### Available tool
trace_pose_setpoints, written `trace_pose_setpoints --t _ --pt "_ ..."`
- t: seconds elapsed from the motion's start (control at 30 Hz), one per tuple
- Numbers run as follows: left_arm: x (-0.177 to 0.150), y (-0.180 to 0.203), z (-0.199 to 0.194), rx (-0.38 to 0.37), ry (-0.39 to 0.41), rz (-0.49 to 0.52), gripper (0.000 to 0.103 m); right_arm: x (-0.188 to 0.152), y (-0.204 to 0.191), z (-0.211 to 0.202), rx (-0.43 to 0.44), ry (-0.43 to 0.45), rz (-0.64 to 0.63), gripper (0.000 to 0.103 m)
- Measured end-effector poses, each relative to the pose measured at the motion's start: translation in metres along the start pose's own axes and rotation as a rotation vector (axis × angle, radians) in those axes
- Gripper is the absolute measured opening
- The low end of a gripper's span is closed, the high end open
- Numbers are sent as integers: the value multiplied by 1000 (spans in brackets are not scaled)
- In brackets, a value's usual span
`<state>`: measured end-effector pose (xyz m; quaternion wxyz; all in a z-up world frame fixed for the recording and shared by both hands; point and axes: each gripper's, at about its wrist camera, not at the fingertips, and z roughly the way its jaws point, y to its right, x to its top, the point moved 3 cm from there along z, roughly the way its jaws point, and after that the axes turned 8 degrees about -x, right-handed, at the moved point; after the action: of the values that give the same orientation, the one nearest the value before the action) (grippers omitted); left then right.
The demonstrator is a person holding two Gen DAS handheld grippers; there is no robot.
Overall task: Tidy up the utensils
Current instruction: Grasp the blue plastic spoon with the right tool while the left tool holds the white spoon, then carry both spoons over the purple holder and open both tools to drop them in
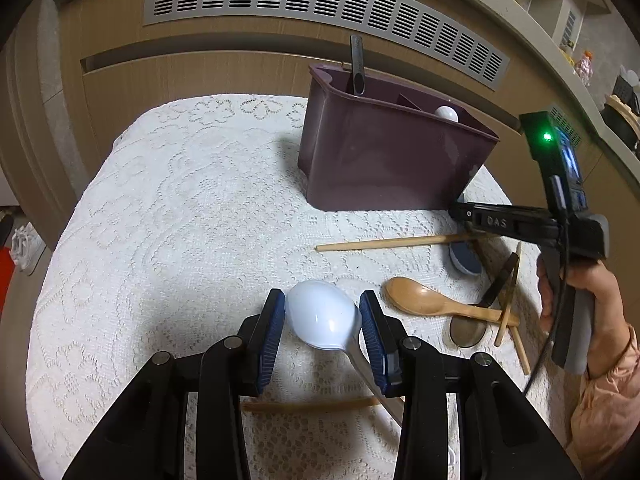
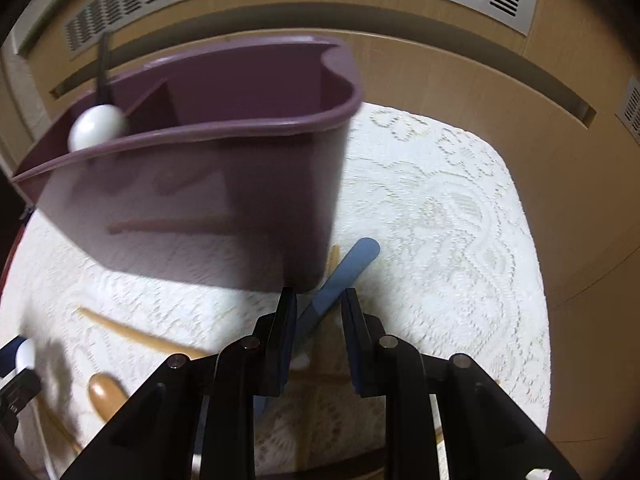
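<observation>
Left wrist view: left claw (image 1: 322, 316) clamped on white spoon (image 1: 320, 314) bowl, raised over lace-covered worktop (image 1: 180, 220). Purple bin (image 1: 384, 160) seen behind, wooden spoon (image 1: 424, 300) lying at right.

Right wrist view: right claw (image 2: 318, 308) held apart, blue handle (image 2: 340, 276) lying between fingers, pads not seen pressing it; bin beside.

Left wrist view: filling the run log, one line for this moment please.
left gripper: shut on white spoon | right gripper: open over blue spoon

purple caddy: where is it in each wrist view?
Left wrist: purple caddy sits upper centre-right on the lace cloth.
Right wrist: purple caddy fills upper left, close.
Shared landmark: white spoon bowl inside the caddy.
</observation>
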<state>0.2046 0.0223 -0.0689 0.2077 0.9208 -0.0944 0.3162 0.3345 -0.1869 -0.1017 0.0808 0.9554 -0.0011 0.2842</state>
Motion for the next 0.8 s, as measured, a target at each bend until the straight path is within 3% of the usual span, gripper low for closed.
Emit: trace_pose_setpoints --t 0.17,0.33,0.8 --pt "-1 -3 0 5 0 -4 40 2 0 5 14 -4 -20 22" --pt "0 -2 3 -1 -4 -3 40 -10 18 -7 67 20 13 9" --pt "7 29 -5 -47 43 53 39 -51 49 -87 185 150 74 8"
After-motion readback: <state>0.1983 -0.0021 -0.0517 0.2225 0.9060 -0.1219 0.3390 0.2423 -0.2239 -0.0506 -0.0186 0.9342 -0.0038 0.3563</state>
